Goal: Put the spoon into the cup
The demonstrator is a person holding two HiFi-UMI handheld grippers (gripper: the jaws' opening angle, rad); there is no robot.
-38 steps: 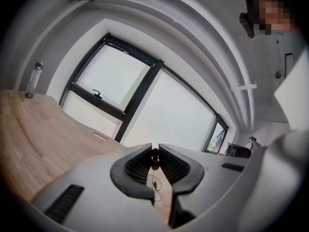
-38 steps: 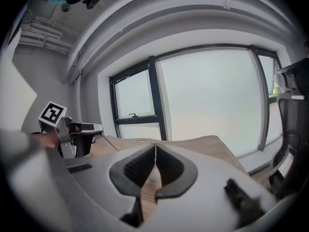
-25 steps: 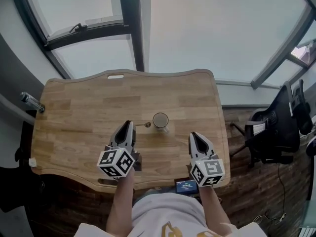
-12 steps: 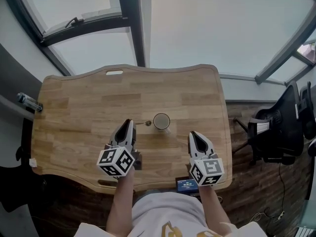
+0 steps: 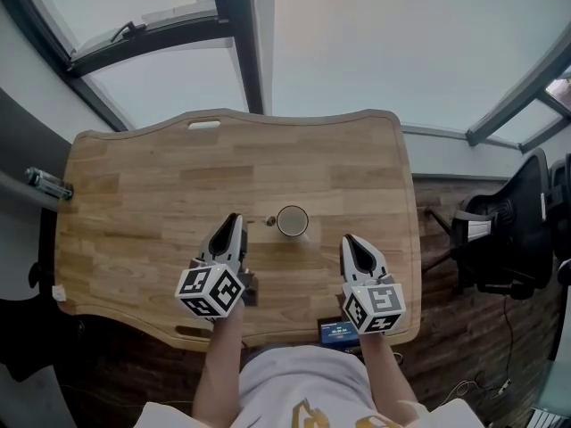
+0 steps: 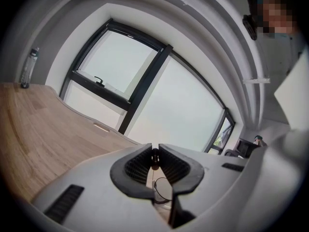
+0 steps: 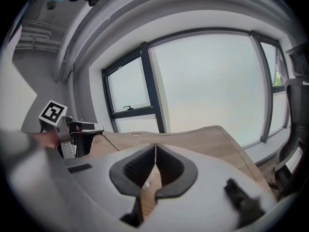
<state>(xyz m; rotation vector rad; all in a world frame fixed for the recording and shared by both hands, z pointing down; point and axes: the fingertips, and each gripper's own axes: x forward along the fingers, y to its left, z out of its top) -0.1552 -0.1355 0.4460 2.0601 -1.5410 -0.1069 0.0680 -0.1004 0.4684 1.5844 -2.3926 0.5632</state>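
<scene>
- Cup (image 5: pixel 291 221) stands upright on the wooden table (image 5: pixel 134 203), a little toward 5 o'clock from the tabletop's middle; we see down into its round mouth
- Spoon (image 5: pixel 269 221) lies flat on the wood at the cup's 9 o'clock, just beside it and outside it; only a short piece with a dark end shows clearly, and we cannot tell whether it touches the cup
- Left gripper (image 5: pixel 233 224) hangs at the cup's 8 o'clock, its tip pointing toward 12 and close to the spoon's near end
- In the left gripper view its jaws (image 6: pixel 155 152) are drawn together to a thin slit and clamp nothing that we can make out; the cup's rim (image 6: pixel 163 190) shows through the wider gap lower down
- Right gripper (image 5: pixel 349 242) hangs at the cup's 4 o'clock, apart from cup and spoon, also pointing toward 12
- In the right gripper view its jaws (image 7: pixel 155 148) meet at the tips with nothing between them; bare wood shows through the gap beneath
- Marker cube (image 7: pixel 52 112) of the left gripper shows at 9 o'clock in the right gripper view
- Bottle (image 5: pixel 45 184) lies at the table's 9 o'clock edge, well apart from the cup
- Small screen (image 5: pixel 337 333) sits at the table's near edge, at about 5 o'clock
- Dark chair (image 5: pixel 504 230) stands off the table at 3 o'clock
</scene>
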